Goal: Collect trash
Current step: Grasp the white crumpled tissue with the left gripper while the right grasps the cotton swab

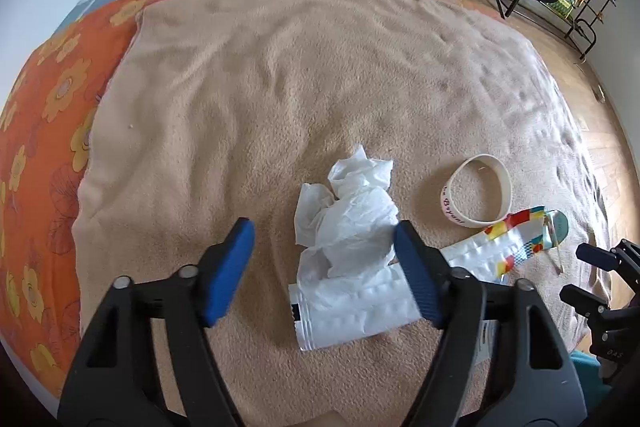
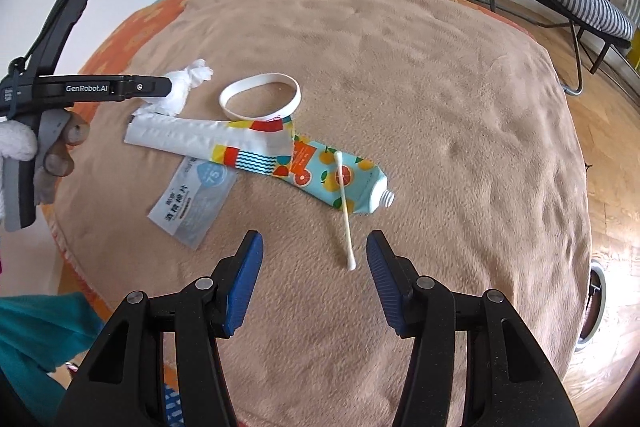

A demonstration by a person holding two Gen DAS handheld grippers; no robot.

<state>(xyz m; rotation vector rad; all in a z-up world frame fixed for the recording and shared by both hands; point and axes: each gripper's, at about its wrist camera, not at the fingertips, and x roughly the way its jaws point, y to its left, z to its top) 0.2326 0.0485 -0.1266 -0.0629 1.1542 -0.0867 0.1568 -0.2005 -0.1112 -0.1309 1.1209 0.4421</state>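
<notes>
A crumpled white tissue (image 1: 352, 207) lay on the beige fleece blanket (image 1: 280, 87) covering the bed, its upper part between the blue pads of the left gripper (image 1: 324, 251), whose jaws stood spread; the right-hand pad (image 1: 416, 279) lay at the tissue's edge, though whether it touched could not be told. The tissue's lower part overlapped the white end of a flattened wrapper (image 2: 208, 137), whose long axis ran from that end to a colourful printed end. That printed end overlapped the crimped tail of a fruit-patterned tube (image 2: 340, 177), which pointed its uncapped threaded nozzle away from the wrapper. A cotton swab (image 2: 344, 211) lay across the tube, one tip on it and the other near the right gripper (image 2: 316, 255), whose jaws stood apart over bare blanket, holding nothing. A white silicone wristband (image 2: 260, 97) lay flat beside the wrapper, and a sealed wipe sachet (image 2: 192, 203) was partly tucked under it.
</notes>
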